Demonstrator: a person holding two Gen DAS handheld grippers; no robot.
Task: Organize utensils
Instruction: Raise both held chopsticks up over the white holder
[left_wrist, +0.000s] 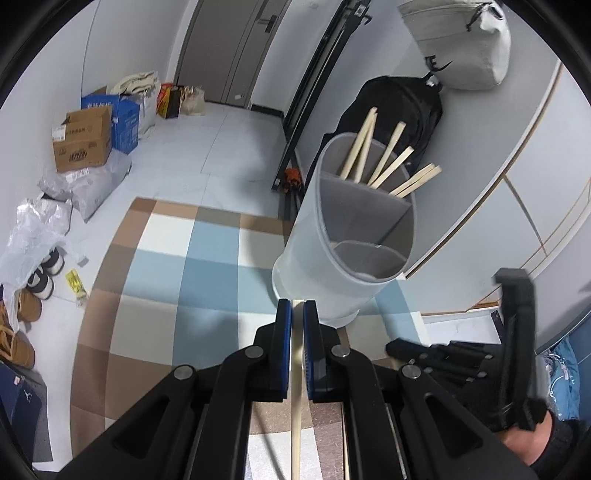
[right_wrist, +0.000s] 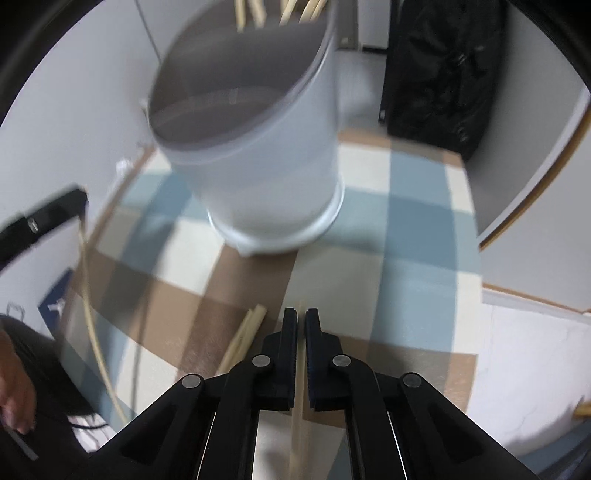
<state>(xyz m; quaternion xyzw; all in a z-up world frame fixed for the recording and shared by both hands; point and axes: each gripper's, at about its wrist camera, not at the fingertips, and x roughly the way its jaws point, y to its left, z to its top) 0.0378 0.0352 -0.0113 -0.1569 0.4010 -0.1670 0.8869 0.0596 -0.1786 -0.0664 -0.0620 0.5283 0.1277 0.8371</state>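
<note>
A tall white utensil holder (left_wrist: 332, 236) with grey dividers stands on the checked mat; several wooden chopsticks (left_wrist: 384, 162) lean in its back compartment. My left gripper (left_wrist: 297, 308) is shut on a pale chopstick (left_wrist: 296, 387) that runs back between its pads, just short of the holder's base. In the right wrist view the holder (right_wrist: 258, 147) is blurred and close ahead. My right gripper (right_wrist: 301, 317) is shut on another chopstick (right_wrist: 300, 398). A loose pair of chopsticks (right_wrist: 243, 338) lies on the mat to its left. The right gripper's body (left_wrist: 513, 350) shows at the lower right in the left wrist view.
The checked mat (left_wrist: 177, 266) covers the floor. A black bag (left_wrist: 399, 110) leans behind the holder and a curved white cabinet (left_wrist: 517, 184) stands at the right. Cardboard boxes (left_wrist: 83, 138), plastic bags and shoes (left_wrist: 40, 284) line the left side.
</note>
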